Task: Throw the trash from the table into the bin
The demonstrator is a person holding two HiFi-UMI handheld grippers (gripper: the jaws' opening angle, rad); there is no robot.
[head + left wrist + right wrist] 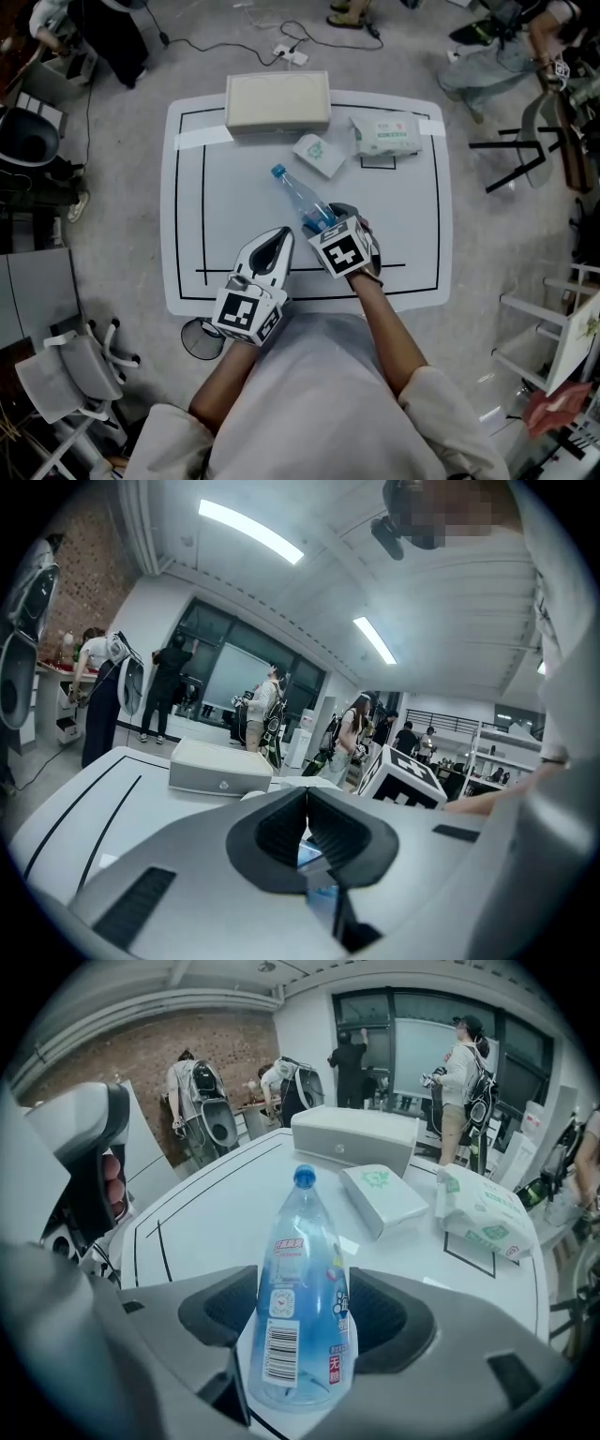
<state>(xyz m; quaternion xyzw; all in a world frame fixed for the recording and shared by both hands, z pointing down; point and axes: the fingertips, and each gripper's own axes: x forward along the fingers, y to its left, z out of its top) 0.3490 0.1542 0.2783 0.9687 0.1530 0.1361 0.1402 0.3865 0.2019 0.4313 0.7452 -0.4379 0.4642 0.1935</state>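
A clear plastic bottle (298,199) with a blue cap and blue label lies on the white table (234,206), cap pointing away from me. My right gripper (322,221) is tilted down over its base. In the right gripper view the bottle (302,1288) lies between the open jaws of that gripper (304,1321), with the pads wide on either side. My left gripper (279,236) hovers level near the table's front edge, shut and empty. In the left gripper view its jaws (307,803) meet tip to tip.
A beige box (277,101) sits at the table's far edge. Near it lie a small white carton (320,154) and a pack of wipes (386,135). A round dark bin (199,339) stands on the floor at the table's front left corner. Chairs and people surround the table.
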